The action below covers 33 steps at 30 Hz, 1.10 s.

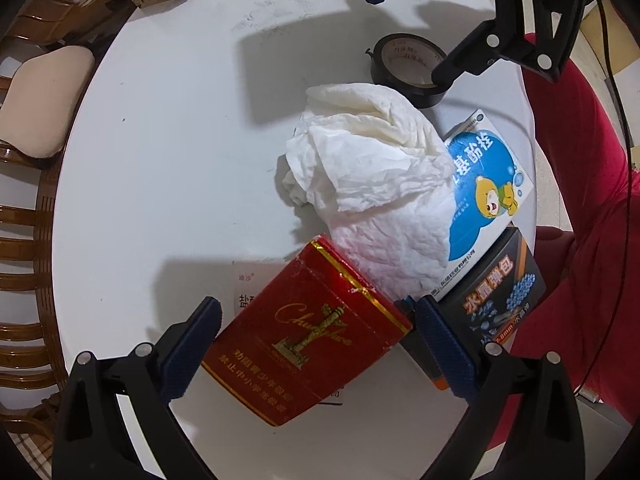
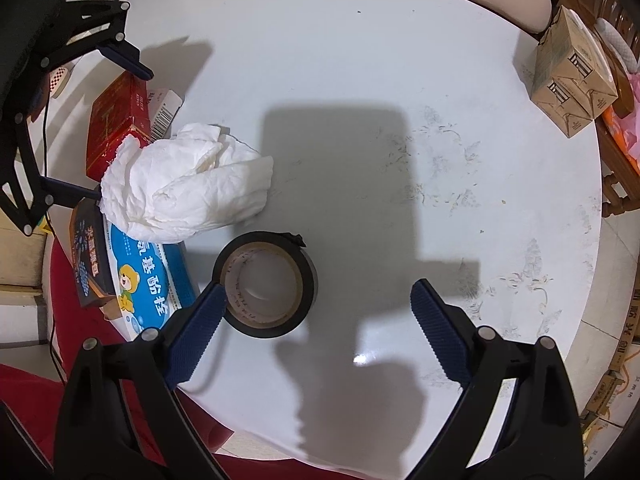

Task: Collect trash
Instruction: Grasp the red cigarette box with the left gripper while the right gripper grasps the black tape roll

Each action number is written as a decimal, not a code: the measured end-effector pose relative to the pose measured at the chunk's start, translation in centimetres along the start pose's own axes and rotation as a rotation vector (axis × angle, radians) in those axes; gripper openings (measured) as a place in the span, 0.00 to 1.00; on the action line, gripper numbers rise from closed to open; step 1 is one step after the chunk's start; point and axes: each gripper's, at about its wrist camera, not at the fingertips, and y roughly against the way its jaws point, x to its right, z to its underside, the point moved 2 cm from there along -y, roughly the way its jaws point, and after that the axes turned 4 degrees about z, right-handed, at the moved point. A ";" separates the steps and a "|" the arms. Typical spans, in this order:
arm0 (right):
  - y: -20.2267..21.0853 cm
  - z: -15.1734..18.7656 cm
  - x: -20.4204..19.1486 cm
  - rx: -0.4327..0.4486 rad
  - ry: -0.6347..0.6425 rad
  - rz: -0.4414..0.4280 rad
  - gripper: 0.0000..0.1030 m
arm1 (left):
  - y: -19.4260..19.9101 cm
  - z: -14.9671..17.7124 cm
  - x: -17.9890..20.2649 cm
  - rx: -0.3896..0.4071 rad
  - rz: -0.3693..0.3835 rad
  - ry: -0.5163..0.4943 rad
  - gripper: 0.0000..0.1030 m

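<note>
A red cigarette pack lies on the white round table between the spread fingers of my left gripper, which is open around it without pressing it. A crumpled white tissue lies just beyond the pack, over a blue-and-white medicine box and beside a dark box. A black tape roll lies farther back. In the right wrist view my right gripper is open, its left finger beside the tape roll. The tissue, red pack and medicine box lie to its left.
A stack of tan cartons stands at the table's far edge. Wooden chairs with cream cushions ring the table. A white box lies under the red pack. A person's red sleeve is at the table's edge.
</note>
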 end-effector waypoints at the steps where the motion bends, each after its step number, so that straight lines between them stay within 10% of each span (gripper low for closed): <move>1: 0.0 0.0 0.0 0.000 -0.001 -0.005 0.82 | -0.1 -0.1 -0.2 0.005 0.003 0.006 0.91; 19: 0.6 -0.3 0.1 -0.023 -0.034 -0.122 0.45 | 0.3 -0.5 -2.2 0.069 0.037 0.140 0.73; 27: 0.6 -0.6 0.4 -0.035 -0.072 -0.138 0.42 | 0.7 1.1 -2.0 0.102 0.015 0.279 0.65; 28: 0.6 -0.6 0.5 -0.042 -0.080 -0.132 0.18 | 0.7 1.2 -2.0 0.107 0.014 0.292 0.65; 33: 0.4 -0.6 0.7 -0.044 -0.084 -0.132 0.13 | 1.3 1.8 -2.2 0.133 -0.018 0.388 0.63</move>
